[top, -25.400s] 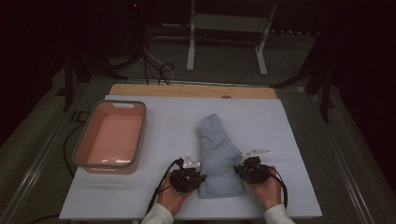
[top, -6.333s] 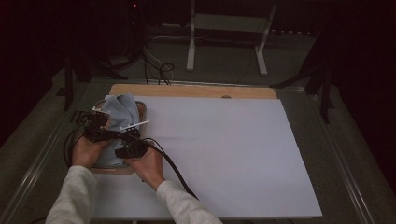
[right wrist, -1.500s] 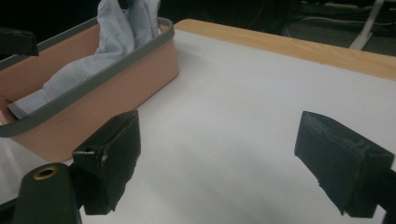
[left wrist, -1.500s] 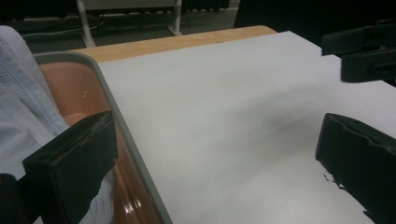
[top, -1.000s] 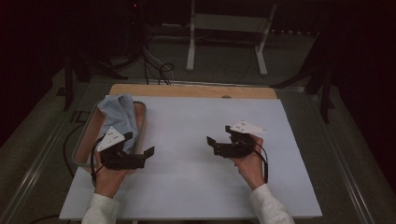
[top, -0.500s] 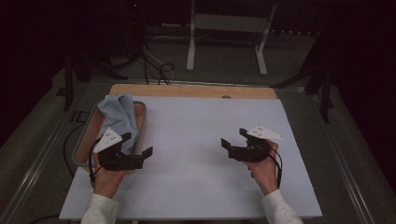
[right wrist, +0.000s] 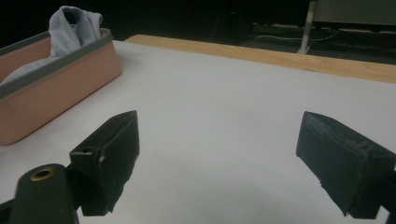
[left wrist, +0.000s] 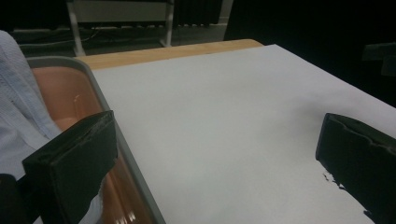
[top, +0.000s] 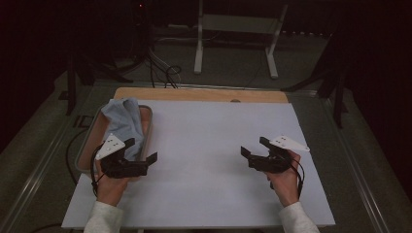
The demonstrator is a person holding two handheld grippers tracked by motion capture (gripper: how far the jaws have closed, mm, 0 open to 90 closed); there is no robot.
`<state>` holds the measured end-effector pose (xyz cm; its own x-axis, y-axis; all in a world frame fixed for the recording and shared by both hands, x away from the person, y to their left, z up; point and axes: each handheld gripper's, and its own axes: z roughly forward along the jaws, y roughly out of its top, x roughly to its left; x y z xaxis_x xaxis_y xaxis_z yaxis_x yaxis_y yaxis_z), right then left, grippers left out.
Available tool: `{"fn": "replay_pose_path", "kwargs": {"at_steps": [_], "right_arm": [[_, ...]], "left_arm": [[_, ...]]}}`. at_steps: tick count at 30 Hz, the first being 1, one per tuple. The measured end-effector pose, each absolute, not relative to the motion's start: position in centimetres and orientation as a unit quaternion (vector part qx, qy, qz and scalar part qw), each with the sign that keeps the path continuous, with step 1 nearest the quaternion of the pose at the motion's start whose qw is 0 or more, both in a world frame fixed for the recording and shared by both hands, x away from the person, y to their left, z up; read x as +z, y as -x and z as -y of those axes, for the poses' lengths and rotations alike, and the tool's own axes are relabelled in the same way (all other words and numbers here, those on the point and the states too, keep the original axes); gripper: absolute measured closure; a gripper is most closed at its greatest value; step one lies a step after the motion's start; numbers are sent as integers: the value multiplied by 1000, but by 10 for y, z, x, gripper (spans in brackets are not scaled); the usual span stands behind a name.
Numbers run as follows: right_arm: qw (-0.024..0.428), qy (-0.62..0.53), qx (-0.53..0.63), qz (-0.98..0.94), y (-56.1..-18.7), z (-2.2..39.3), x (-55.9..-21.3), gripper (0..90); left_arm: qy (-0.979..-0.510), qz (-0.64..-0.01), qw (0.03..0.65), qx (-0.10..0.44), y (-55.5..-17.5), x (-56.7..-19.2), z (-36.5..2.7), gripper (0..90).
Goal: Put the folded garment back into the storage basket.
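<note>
1. While both hands rest low on the white table sheet [top: 204, 145], the crumpled pale-blue cloth [top: 125, 124] lies heaped in the salmon-pink plastic tray with a grey rim [top: 85, 150] at about nine o'clock.
2. Left gripper [top: 142, 151] sits at the tray's near right edge, jaws spread wide, gripping nothing.
3. Right gripper [top: 254, 146] sits around four o'clock, well apart from the tray, jaws likewise released.

From my screen the light falls dimly from above onto the white table [top: 209, 145], leaving everything past its far edge nearly black, with soft shadows beneath both grippers, mild grain throughout, and the near jaws slightly blurred in both gripper views
</note>
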<state>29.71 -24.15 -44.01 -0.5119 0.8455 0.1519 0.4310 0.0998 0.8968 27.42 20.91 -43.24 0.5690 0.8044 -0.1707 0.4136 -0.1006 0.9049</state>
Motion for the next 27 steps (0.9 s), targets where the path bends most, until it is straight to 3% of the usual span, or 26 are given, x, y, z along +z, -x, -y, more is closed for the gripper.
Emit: {"fn": "replay_pose_path", "kwargs": {"at_steps": [27], "right_arm": [[238, -444, 509, -698, -265, 284, -458, 123]], "left_arm": [[-712, -411, 529, 209, -266, -431, -212, 5]]}}
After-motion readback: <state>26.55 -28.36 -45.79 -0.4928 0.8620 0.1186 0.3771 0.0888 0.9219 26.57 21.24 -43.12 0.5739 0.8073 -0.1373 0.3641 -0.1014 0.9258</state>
